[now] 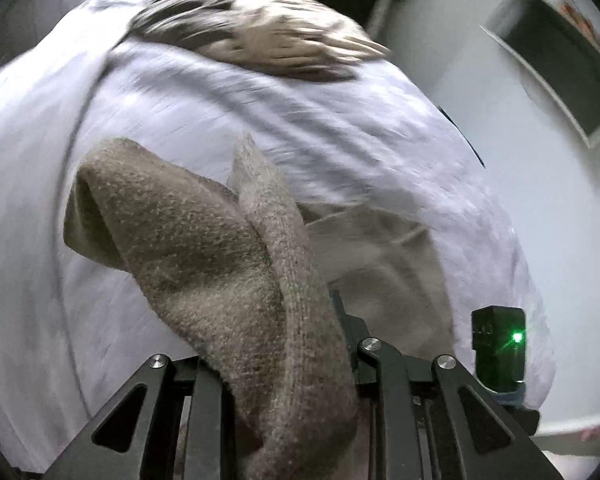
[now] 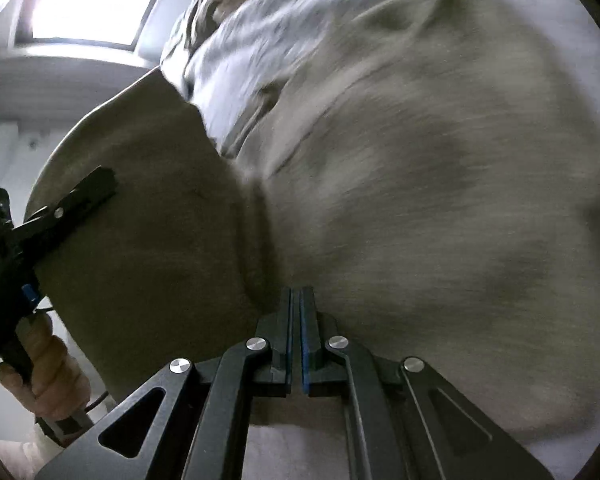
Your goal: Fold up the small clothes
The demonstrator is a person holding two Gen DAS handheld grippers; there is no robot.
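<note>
A beige knit garment hangs from my left gripper, which is shut on a fold of it; the cloth hides the fingertips. The same beige garment fills the right wrist view, partly lying on a pale lavender sheet. My right gripper is shut with its blue-edged pads together at the garment's edge; a pinch on the cloth is not clear. The left gripper shows at the left of the right wrist view, clamped on the garment's raised edge. The right gripper's body with a green light shows in the left view.
The lavender sheet covers the work surface. A patterned brown and cream cloth lies bunched at its far side. A dark framed panel leans against the wall at the right. A bright window is at the upper left.
</note>
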